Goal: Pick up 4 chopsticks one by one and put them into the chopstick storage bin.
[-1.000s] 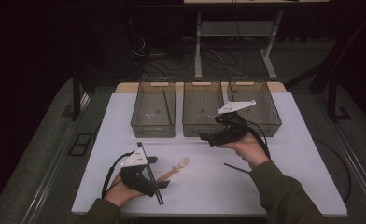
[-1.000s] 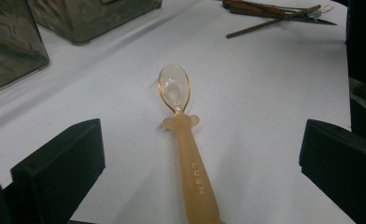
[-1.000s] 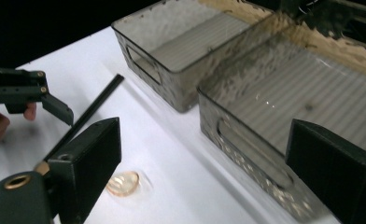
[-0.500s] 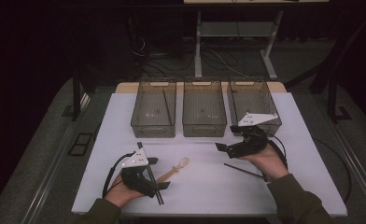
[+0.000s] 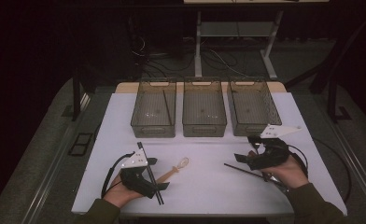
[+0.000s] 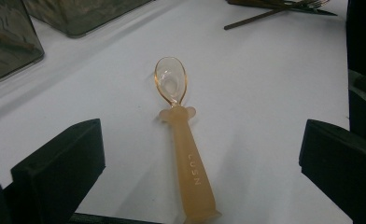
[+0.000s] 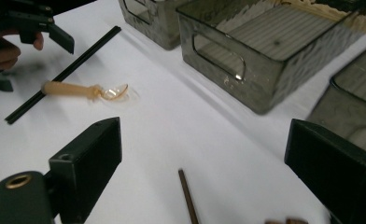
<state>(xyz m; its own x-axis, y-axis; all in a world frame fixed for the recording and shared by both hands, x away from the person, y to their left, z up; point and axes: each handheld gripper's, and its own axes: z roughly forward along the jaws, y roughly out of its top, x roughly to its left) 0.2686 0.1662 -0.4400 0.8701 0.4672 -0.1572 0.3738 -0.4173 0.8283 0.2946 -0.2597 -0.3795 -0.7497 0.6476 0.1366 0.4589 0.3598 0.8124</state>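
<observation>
The peach spoon [image 6: 183, 140] lies flat on the white counter [image 5: 209, 186], bowl pointing toward one o'clock, its handle end between the spread jaws of the left tool [image 5: 160, 173], untouched. A black stick [image 5: 149, 171] lies across that tool. Off at three o'clock, well apart, the right tool [image 5: 242, 157] hovers low with jaws wide and nothing between them, above a dark thin utensil [image 5: 249, 171] on the counter. Three smoky bins [image 5: 204, 108] stand side by side at twelve o'clock.
</observation>
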